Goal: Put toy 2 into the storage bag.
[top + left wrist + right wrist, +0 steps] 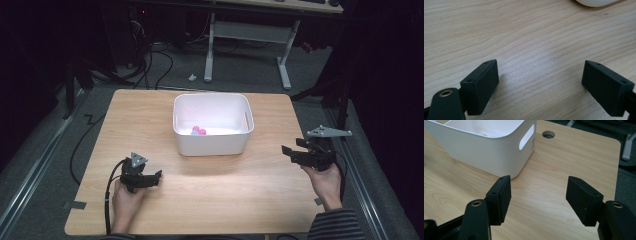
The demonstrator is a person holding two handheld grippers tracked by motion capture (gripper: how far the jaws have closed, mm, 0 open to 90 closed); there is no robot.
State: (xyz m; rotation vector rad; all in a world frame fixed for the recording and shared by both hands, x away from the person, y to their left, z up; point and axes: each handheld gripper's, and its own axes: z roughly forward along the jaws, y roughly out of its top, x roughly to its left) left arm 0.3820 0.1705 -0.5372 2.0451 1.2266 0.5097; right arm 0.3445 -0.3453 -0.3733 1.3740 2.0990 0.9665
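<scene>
The white bin (212, 124) stands at the middle of the bench (200, 200), with small pink and blue things (198, 131) lying inside. The left gripper (540, 80) and the right gripper (539, 195) both have their jaws apart and empty, each well apart from the bin. To reach the small things well, a gripper probably needs to come over the rim from above and go down with jaws wide.

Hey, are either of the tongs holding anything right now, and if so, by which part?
Nothing is held. The left tongs and the right tongs both stand open over the bare wooden table, near the white bin.
</scene>
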